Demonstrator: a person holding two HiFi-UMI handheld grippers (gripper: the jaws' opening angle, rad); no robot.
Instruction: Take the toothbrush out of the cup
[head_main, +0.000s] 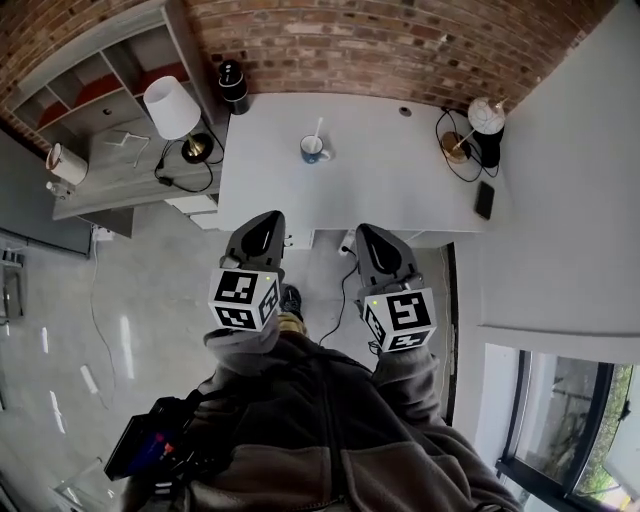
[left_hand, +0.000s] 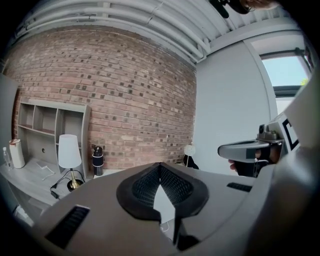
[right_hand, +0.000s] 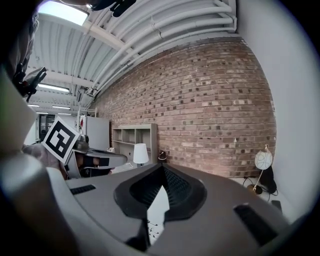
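A blue and white cup stands near the middle of the white table in the head view, with a pale toothbrush sticking up out of it. Both grippers hang over the floor short of the table's near edge, well apart from the cup. My left gripper points at the table with its jaws together and nothing in them. My right gripper is beside it, also shut and empty. In the gripper views the shut jaws fill the lower half and hide the cup.
A brick wall backs the table. A black bottle stands at the table's far left corner. At its right end are a globe lamp, cables and a black phone. A white-shade lamp sits on the grey shelf unit at left.
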